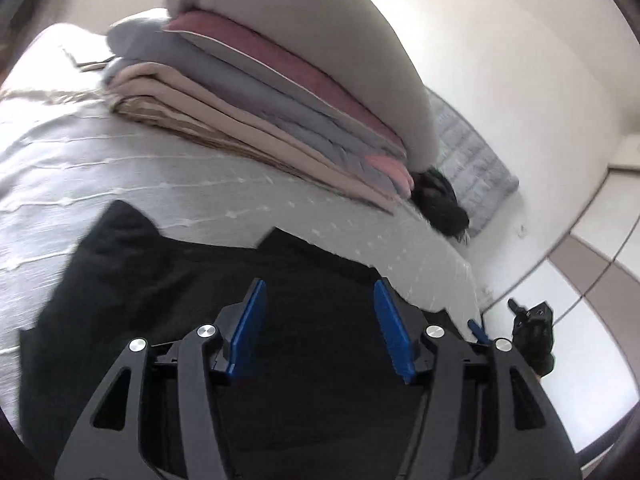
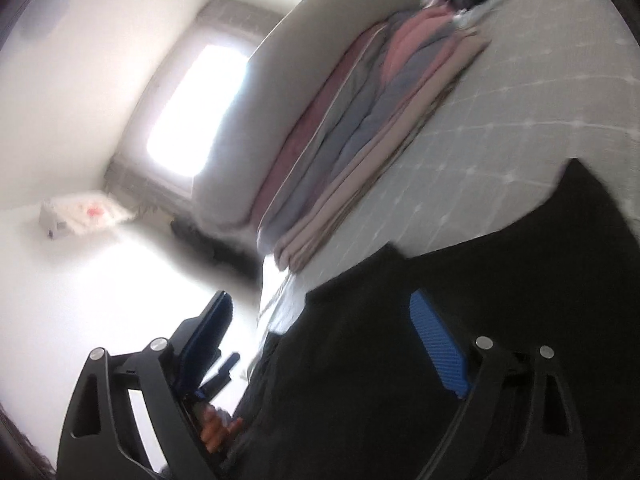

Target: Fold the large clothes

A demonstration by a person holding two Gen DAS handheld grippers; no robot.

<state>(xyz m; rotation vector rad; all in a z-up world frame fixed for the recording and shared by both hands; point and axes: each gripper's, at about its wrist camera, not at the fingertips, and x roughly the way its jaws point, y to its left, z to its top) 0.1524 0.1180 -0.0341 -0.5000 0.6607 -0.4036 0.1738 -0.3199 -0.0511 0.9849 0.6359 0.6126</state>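
A black garment (image 1: pixel 168 292) lies on the pale, tufted bed cover (image 1: pixel 100 168), near the bed's edge, beneath both grippers; it looks soft, limp and light, so it should be pinched at a hem or corner. The left gripper (image 1: pixel 320 320) has its ribbed blue pads apart and empty, and the right gripper (image 2: pixel 320 340) stands wide open, also empty. Behind sits a stack (image 1: pixel 256 92) of folded pink, grey and beige linens.
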